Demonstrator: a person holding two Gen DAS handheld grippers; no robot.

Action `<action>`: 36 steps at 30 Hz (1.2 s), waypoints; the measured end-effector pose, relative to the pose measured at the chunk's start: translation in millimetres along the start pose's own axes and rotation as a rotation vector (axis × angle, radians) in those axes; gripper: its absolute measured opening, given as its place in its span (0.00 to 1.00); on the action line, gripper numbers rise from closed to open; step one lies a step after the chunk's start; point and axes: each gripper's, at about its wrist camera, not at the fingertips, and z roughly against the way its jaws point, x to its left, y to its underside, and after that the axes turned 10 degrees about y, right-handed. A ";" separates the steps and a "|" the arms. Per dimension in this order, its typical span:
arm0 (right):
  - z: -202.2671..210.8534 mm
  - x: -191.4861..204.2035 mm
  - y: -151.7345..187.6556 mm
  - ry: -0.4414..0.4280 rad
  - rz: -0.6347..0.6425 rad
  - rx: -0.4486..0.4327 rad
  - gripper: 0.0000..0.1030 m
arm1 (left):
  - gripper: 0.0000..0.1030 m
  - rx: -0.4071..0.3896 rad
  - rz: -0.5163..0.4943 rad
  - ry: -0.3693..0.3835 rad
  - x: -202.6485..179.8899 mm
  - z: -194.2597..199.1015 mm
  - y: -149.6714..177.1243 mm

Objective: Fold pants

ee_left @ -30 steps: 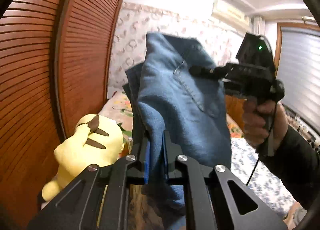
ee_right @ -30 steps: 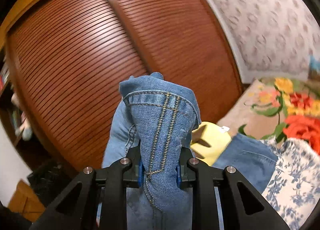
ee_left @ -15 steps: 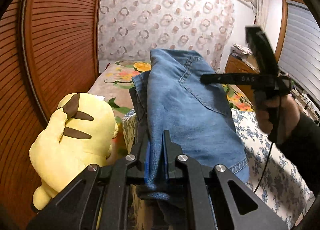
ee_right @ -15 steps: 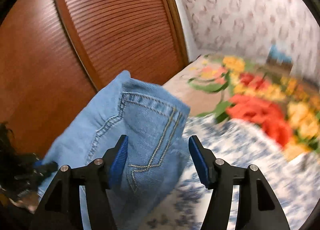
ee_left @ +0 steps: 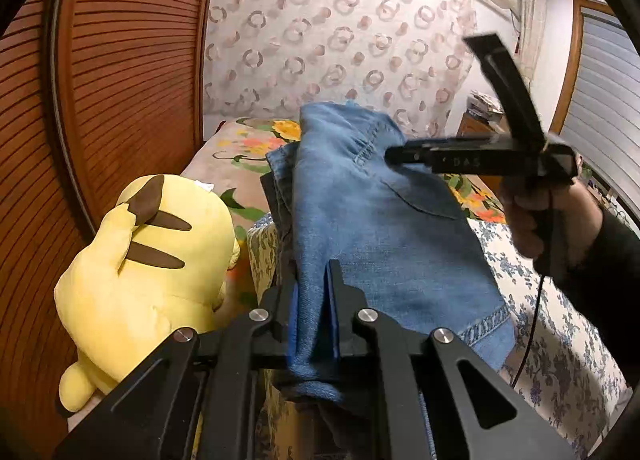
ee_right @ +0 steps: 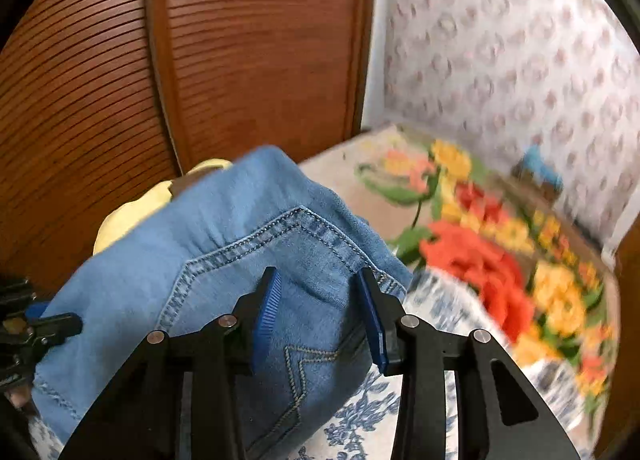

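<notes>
Folded blue jeans (ee_left: 380,227) lie draped over the bed's near corner. My left gripper (ee_left: 314,300) is shut on a fold of the denim at the near edge. In the right wrist view the jeans (ee_right: 200,260) show a back pocket with stitching. My right gripper (ee_right: 320,300) hovers just over that pocket. Its jaws are closing, with the blue pads (ee_right: 266,312) still apart and not pressing on the cloth. From the left wrist view, the right gripper (ee_left: 394,155) appears side-on over the jeans' far end, held by a hand (ee_left: 536,219).
A yellow plush toy (ee_left: 148,260) sits at the left of the jeans, against the slatted wooden wardrobe door (ee_left: 120,79). The bed has a blue-flowered cover (ee_left: 560,340) and a bright flowered blanket (ee_right: 480,260) beyond. A patterned wall stands behind.
The jeans came down from mid-air onto the bed with my left gripper still shut on them. My right gripper let go of the denim, opened wide, then narrowed and tilted down.
</notes>
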 end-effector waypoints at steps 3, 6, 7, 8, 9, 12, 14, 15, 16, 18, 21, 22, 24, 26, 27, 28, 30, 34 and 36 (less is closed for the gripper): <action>13.6 -12.3 0.3 -0.005 -0.060 -0.014 0.39 | 0.15 -0.002 -0.011 -0.027 -8.3 7.4 -4.5; 40.9 -8.6 8.7 0.040 -0.061 -0.051 0.39 | 0.21 -0.021 -0.046 -0.077 -23.4 23.8 -7.6; 60.6 -5.9 14.6 0.048 -0.069 -0.067 0.39 | 0.26 -0.030 -0.053 -0.076 -28.3 29.9 -8.0; 67.3 -5.5 21.8 0.049 -0.080 -0.080 0.39 | 0.30 -0.037 -0.058 -0.074 -32.5 35.0 -8.2; 80.4 -5.8 31.0 0.049 -0.092 -0.091 0.39 | 0.31 -0.045 -0.065 -0.074 -37.6 40.3 -8.1; 115.3 1.9 65.0 0.061 -0.131 -0.114 0.39 | 0.45 -0.071 -0.099 -0.075 -60.9 58.4 -7.3; 137.1 8.4 91.1 0.069 -0.151 -0.135 0.39 | 0.55 -0.083 -0.111 -0.062 -73.7 67.0 -6.3; 148.7 11.9 100.5 0.072 -0.158 -0.144 0.39 | 0.60 -0.090 -0.118 -0.054 -82.5 72.0 -5.3; 158.6 12.8 113.7 0.076 -0.168 -0.151 0.39 | 0.70 -0.095 -0.123 -0.050 -87.8 74.7 -4.8; 191.9 16.6 133.8 0.085 -0.187 -0.167 0.39 | 0.80 -0.117 -0.139 -0.033 -102.9 82.7 -2.6; 225.5 19.5 156.8 0.106 -0.217 -0.191 0.42 | 0.82 -0.111 -0.160 -0.009 -124.0 88.7 0.1; 239.5 21.1 163.4 0.120 -0.225 -0.202 0.48 | 0.83 -0.110 -0.167 -0.008 -131.5 90.0 1.2; 257.3 21.8 176.4 0.146 -0.236 -0.224 0.52 | 0.89 -0.114 -0.181 0.000 -147.4 93.0 4.0; 277.7 22.7 195.9 0.161 -0.257 -0.233 0.58 | 1.00 -0.118 -0.185 0.021 -159.0 95.8 7.4; 285.1 24.4 201.9 0.168 -0.263 -0.236 0.60 | 1.00 -0.121 -0.188 0.031 -164.2 96.9 8.3; 295.7 26.2 209.3 0.186 -0.267 -0.239 0.63 | 1.00 -0.123 -0.193 0.041 -170.5 98.5 9.6; 308.1 26.9 219.4 0.232 -0.287 -0.245 0.64 | 1.00 -0.130 -0.198 0.059 -184.0 101.9 12.8; 347.2 31.4 245.2 0.295 -0.337 -0.267 0.65 | 1.00 -0.129 -0.202 0.061 -210.4 108.8 20.7; 361.8 35.8 255.9 0.319 -0.350 -0.277 0.65 | 1.00 -0.131 -0.202 0.042 -219.3 111.4 22.7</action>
